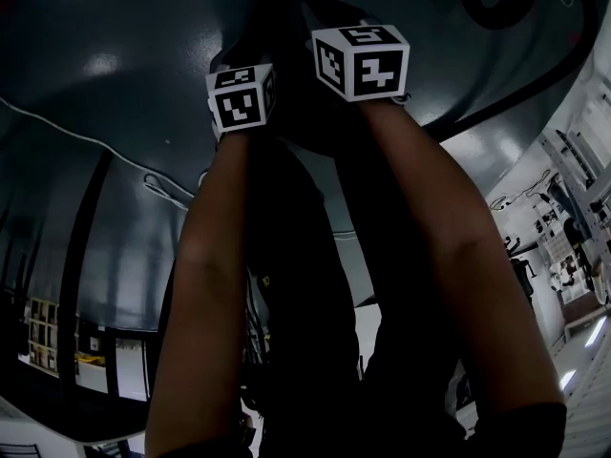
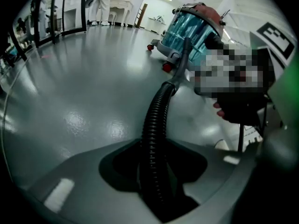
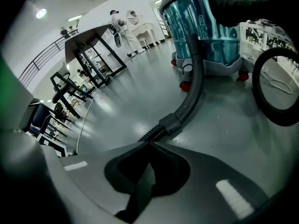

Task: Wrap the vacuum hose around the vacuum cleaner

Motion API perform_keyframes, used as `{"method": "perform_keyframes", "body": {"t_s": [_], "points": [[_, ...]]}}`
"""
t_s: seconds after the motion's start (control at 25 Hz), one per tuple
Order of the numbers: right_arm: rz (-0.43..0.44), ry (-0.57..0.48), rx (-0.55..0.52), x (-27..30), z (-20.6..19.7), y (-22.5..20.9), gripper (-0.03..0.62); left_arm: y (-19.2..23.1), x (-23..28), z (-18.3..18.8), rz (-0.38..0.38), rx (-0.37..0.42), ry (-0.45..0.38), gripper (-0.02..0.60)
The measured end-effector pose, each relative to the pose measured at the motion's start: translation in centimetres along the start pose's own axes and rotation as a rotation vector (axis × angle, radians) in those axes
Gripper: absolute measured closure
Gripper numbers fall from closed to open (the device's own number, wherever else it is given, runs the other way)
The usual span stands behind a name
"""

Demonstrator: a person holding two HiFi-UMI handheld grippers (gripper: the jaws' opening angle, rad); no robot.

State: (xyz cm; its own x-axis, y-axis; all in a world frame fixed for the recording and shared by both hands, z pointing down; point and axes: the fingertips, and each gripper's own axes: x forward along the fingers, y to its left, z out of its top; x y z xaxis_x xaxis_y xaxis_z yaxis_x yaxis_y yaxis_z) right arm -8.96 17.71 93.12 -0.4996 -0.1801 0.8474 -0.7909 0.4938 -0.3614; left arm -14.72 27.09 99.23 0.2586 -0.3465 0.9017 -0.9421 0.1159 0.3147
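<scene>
The vacuum cleaner [image 2: 191, 31] with its clear blue canister [image 3: 205, 27] stands on the grey floor ahead of both grippers. Its black ribbed hose [image 2: 156, 111] runs from a curved grey tube [image 3: 194, 83] back between the jaws of my left gripper [image 2: 155, 143], which is shut on it. My right gripper [image 3: 149, 143] is shut, its tips meeting where the ribbed hose [image 3: 152, 133] comes out; I cannot tell whether it holds the hose. A loop of hose [image 3: 261, 92] lies at the right. The head view shows only both arms and the marker cubes [image 1: 242, 95] [image 1: 361, 60].
A person's hand [image 2: 219, 108] and dark sleeve [image 3: 238, 8] are close beside the vacuum cleaner. Dark tables and chairs [image 3: 93, 55] stand at the left. People in white [image 2: 100, 3] work far back. Glossy floor [image 2: 79, 78] lies between.
</scene>
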Motion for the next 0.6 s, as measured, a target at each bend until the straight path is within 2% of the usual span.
{"method": "perform_keyframes", "body": {"t_s": [0.28, 0.36, 0.6], "points": [[0.044, 0.005, 0.06, -1.7, 0.4, 1.9, 0.592, 0.8, -5.0, 1.2, 0.072, -0.002, -0.041, 0.413], [0.082, 0.01, 0.081, -1.8, 0.7, 3.2, 0.543, 0.9, -6.3, 1.8, 0.079, 0.0, -0.051, 0.413], [0.177, 0.055, 0.096, -2.2, 1.9, 7.1, 0.468, 0.5, -10.4, 2.8, 0.096, -0.005, -0.07, 0.414]]}}
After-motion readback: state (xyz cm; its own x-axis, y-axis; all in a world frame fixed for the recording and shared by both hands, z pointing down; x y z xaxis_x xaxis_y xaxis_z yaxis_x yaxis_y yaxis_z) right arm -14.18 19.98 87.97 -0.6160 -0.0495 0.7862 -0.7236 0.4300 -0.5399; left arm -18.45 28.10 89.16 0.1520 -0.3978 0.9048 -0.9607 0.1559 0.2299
